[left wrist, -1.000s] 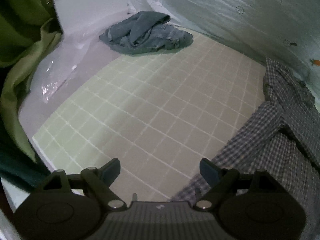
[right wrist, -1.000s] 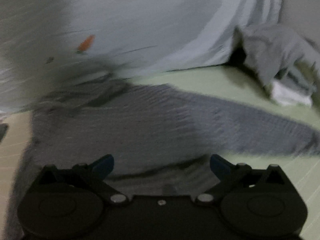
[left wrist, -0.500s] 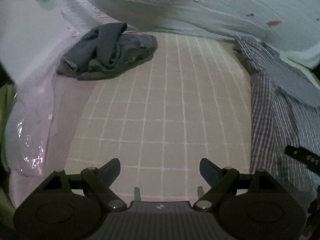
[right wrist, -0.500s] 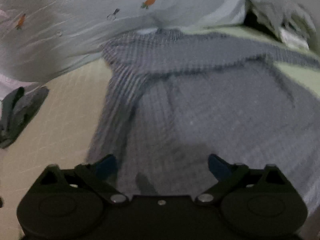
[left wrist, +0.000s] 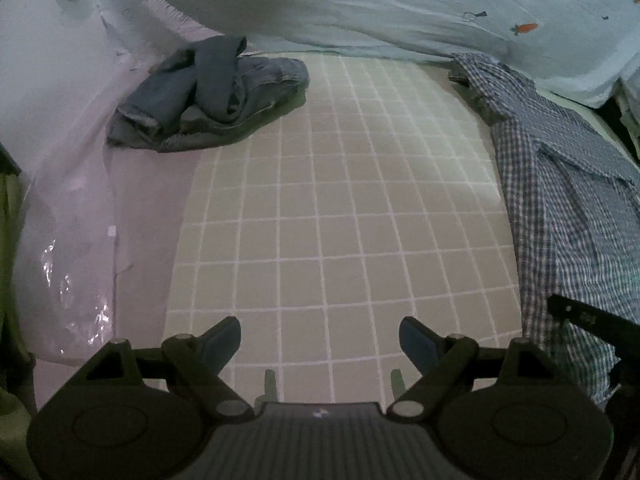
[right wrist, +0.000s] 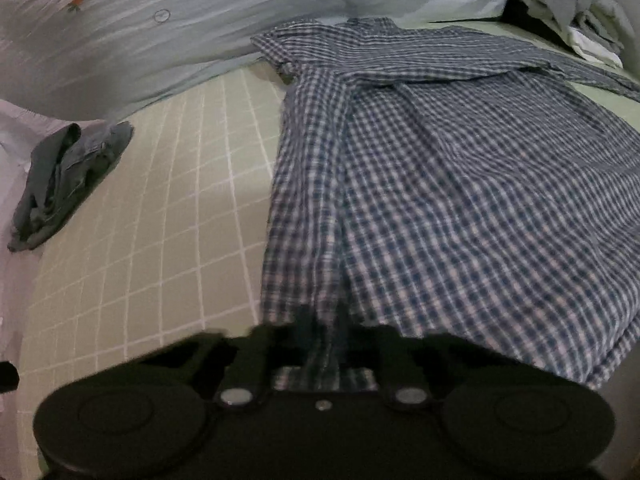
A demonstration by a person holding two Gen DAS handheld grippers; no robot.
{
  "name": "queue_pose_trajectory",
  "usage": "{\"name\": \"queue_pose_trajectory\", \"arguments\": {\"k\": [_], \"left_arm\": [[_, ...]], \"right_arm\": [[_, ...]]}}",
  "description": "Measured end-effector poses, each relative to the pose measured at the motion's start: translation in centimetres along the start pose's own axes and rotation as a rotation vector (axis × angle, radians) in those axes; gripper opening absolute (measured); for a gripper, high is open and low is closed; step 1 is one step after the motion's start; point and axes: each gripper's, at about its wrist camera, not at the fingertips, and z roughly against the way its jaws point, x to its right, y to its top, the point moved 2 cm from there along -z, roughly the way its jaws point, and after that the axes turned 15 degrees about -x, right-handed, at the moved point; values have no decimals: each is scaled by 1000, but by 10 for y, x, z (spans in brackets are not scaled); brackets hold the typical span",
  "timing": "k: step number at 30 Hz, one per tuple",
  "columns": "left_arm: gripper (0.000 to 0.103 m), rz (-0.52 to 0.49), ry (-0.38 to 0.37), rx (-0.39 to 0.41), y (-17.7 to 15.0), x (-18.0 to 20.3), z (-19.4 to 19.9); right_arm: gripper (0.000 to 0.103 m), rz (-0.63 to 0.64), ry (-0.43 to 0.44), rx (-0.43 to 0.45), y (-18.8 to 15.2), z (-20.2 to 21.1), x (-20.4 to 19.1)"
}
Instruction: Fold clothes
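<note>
While the left tool (left wrist: pixel 320 340) gapes over bare sheet (left wrist: pixel 320 208), checked shirt's (right wrist: pixel 440 184) hem pinched in right tool (right wrist: pixel 324 344).

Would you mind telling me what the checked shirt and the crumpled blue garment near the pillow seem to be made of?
The checked shirt looks like thin woven cotton, matte: a fine blue-and-white check, soft shallow wrinkles, lying limp. The blue garment looks like denim, thicker and faded: stitched seams, a rolled hem, bulky stiff folds. Fibre content cannot be confirmed from the look alone.
</note>
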Motion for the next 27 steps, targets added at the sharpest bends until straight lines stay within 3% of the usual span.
{"name": "queue_pose_trajectory", "arguments": {"k": [6, 11, 14, 20, 23, 27], "left_arm": [[87, 43, -26, 10, 4, -7, 0], [87, 78, -32, 14, 10, -6, -1], [87, 87, -18, 24, 13, -5, 1], [87, 93, 9, 15, 17, 3, 1], [87, 81, 9, 11, 24, 14, -1], [87, 45, 1, 28, 37, 42, 1]], "right_arm": [[3, 74, -13, 71, 15, 38, 12], [3, 96, -148, 126, 36, 60, 55], [3, 96, -244, 119, 50, 50, 83], [9, -2, -237, 15, 60, 7, 112], [24, -28, -237, -27, 60, -3, 116], [41, -53, -217, -2, 60, 12, 128]]}}
